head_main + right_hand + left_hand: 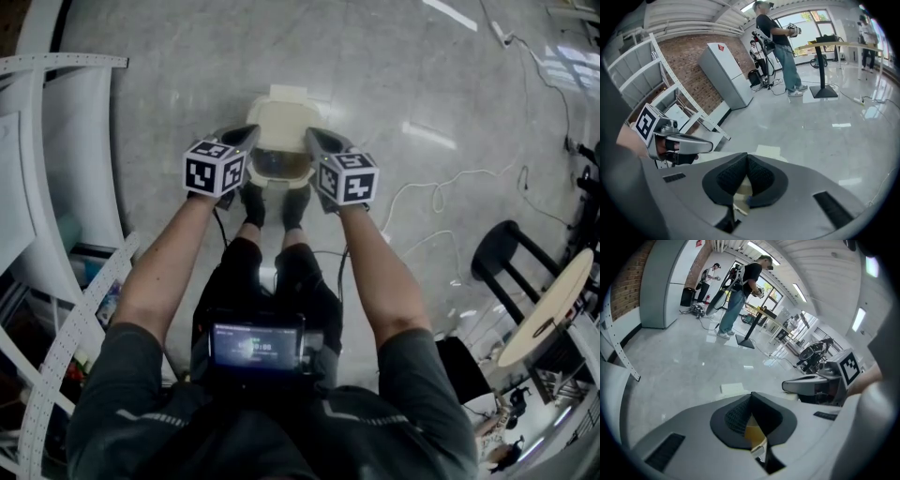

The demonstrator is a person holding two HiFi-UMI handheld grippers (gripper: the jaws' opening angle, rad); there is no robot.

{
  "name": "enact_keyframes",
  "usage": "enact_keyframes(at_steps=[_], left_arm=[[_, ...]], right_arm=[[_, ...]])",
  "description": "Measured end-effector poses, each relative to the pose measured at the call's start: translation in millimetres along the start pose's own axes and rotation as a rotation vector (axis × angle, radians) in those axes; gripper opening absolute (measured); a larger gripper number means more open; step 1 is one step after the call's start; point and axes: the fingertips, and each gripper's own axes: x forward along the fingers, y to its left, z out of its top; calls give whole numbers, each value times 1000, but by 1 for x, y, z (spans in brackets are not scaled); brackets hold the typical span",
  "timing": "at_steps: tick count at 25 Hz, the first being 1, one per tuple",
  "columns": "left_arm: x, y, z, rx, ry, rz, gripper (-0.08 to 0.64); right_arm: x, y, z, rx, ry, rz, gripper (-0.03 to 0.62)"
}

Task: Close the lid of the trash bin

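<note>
Here my left gripper (249, 131) and right gripper (312, 136) flank the cream trash bin (281, 117). Both pairs of fingers (733, 417) are closed, empty.

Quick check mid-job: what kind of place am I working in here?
Probably an indoor lab or workshop: cables trail over the polished floor, perforated metal shelving stands by a brick wall, and another person carries similar gear.
</note>
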Motion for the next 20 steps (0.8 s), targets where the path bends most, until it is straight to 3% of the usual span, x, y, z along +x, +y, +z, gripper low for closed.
enact_keyframes(at_steps=[6, 11, 20], left_arm=[[5, -4, -61, -11, 72, 12, -5], [17, -1, -108, 13, 149, -6, -5], [42, 12, -162, -28, 192, 49, -5]], right_arm=[[2, 6, -59, 23, 57, 3, 11], [16, 9, -105, -12, 129, 24, 11], [42, 1, -158, 66, 159, 8, 11]])
